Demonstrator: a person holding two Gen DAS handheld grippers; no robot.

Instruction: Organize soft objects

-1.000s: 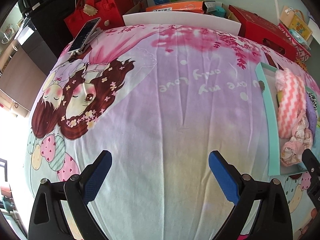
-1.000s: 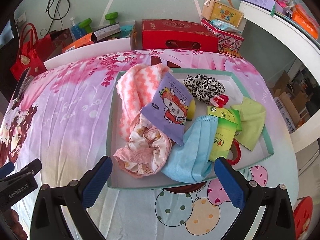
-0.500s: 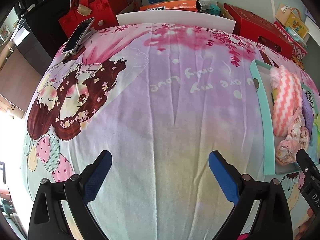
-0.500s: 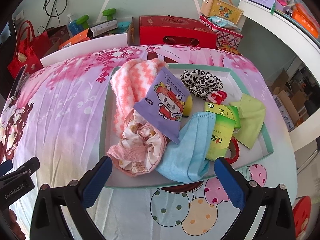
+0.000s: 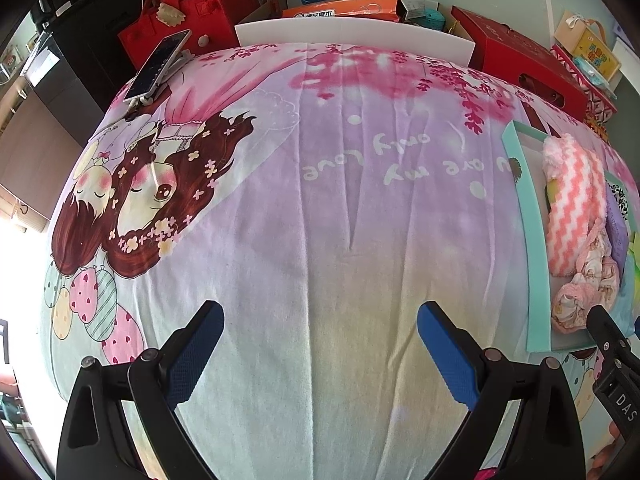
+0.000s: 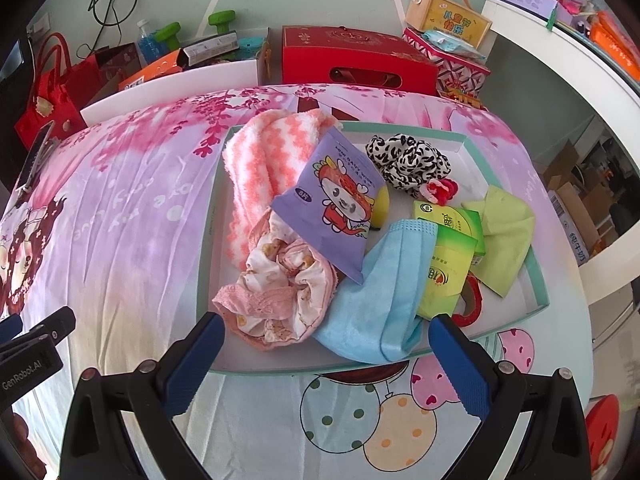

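Hovering: my right gripper (image 6: 322,356), jaws wide, at the tray's (image 6: 536,268) near edge, ready to pick the pink cloth (image 6: 276,300).
Waiting: left gripper (image 5: 320,346), gaping, over bare bedsheet (image 5: 340,208).

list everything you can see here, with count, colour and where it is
tray: 1, teal rim, white inside, on the bedsheet
zigzag towel: 1, pink and white, tray's left side
lace-trimmed cloth: 1, pink floral, tray's near-left corner
wipes pack: 1, purple, on the towel and cloth
blue cloth: 1, light blue, tray's near edge
tissue packs: 2, green, right of centre
green cloth: 1, lime, tray's right side
spotted scrunchie: 1, black and white, tray's far side
bedsheet: 1, purple-pink cartoon print
phone: 1, on a stand, far left of sheet
red box: 1, beyond the sheet
left tool: open, empty, over bare sheet
right tool: open, empty, at tray's near edge
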